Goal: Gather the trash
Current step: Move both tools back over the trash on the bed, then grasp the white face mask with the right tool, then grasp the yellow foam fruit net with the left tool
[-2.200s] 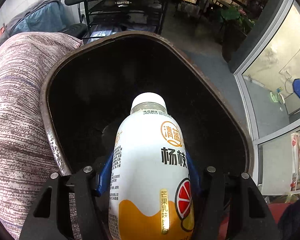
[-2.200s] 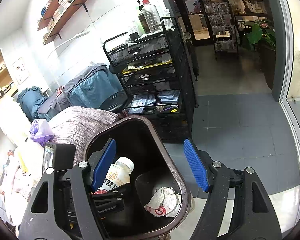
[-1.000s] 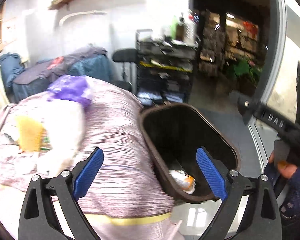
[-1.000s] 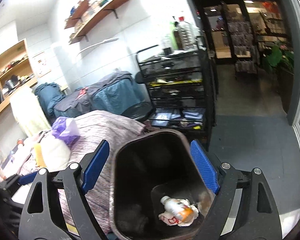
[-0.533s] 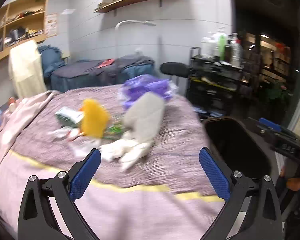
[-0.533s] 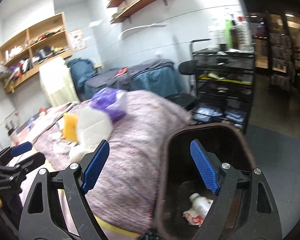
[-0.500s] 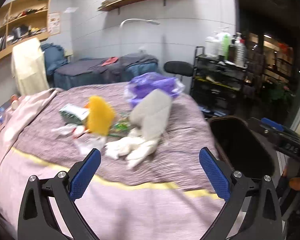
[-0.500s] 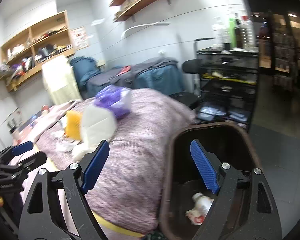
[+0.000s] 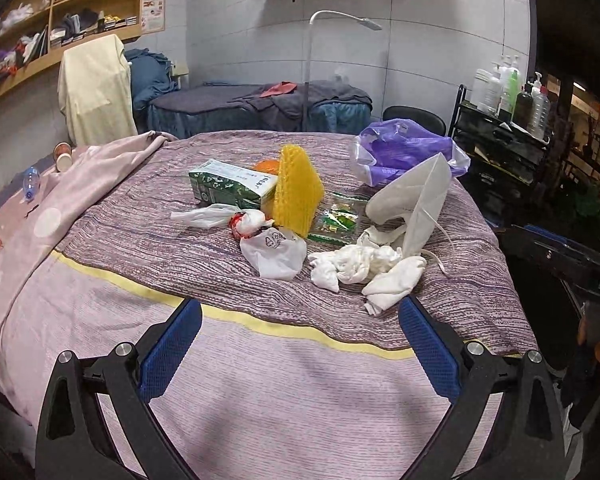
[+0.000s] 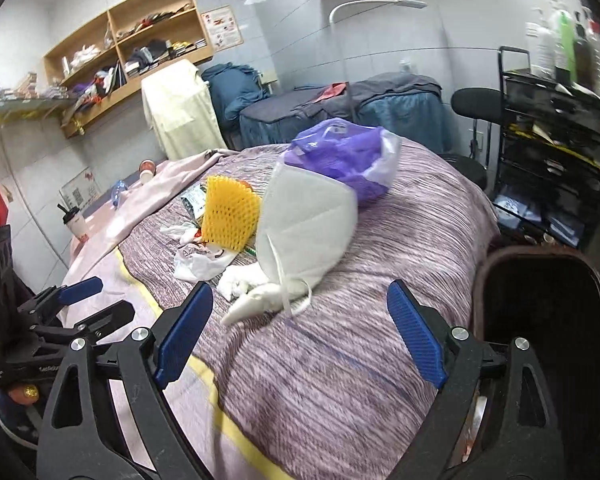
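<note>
Both views now face the bed [image 9: 300, 380] instead of the brown bin [image 10: 540, 320], where the drink bottle carried a moment ago by the left gripper [image 9: 300, 354] was dropped; the bin sits just off the bed's right edge. Left gripper is empty, jaws spread wide; right gripper [image 10: 300, 330] likewise holds nothing, its jaws having just been opening further. One item binned, so the next pick waits in the heap mid-bed: crumpled tissues [image 9: 356, 266], white face mask [image 9: 412, 200], yellow foam net [image 9: 296, 190], green box [image 9: 232, 186], purple bag [image 9: 404, 148].
</note>
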Tool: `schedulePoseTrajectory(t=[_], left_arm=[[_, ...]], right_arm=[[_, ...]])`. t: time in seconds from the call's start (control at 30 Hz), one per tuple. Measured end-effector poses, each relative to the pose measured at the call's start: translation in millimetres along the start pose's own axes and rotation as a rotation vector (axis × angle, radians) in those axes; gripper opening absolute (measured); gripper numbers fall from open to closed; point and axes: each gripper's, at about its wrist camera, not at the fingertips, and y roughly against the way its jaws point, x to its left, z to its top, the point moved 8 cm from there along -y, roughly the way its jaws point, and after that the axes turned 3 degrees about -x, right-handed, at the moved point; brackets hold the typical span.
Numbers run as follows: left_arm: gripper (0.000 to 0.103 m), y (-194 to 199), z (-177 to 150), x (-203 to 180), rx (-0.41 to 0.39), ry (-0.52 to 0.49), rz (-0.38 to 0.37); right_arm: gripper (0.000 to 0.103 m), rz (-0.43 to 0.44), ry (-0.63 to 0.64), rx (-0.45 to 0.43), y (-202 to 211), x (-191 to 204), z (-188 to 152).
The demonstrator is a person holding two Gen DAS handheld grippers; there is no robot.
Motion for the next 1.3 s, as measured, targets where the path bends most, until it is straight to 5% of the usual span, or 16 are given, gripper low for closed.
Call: schedulePoseTrajectory(t=[0.2, 0.57, 0.8, 0.97, 1.3], left_arm=[[0.097, -7.5, 7.1, 17.7, 0.004, -0.002, 0.022], [0.097, -24.4, 14.4, 31.9, 0.027, 0.011, 0.002], [0.097, -42.1, 33.2, 32.9, 0.019, 0.004, -0.016], [0.09, -63.1, 48.9, 27.4, 0.039, -0.023, -0.028], [0.076, -111.6, 76.7, 13.5, 0.12, -0.04, -0.056]], right_arm=[[0.088, 0.022, -0.06, 0.054, -36.8, 10.6, 20.4], [0.088, -0.12, -0.117, 0.165, -108.8, -13.9, 28.9], [0.024, -0.051, -0.172, 0.155, -109.2, -23.5, 25.5], [0.012, -0.015, -0.162, 0.108, -90.9, -18.9, 30.1], [0.01, 0.023, -0.13, 0.023, -44.2, -10.5, 39.6]])
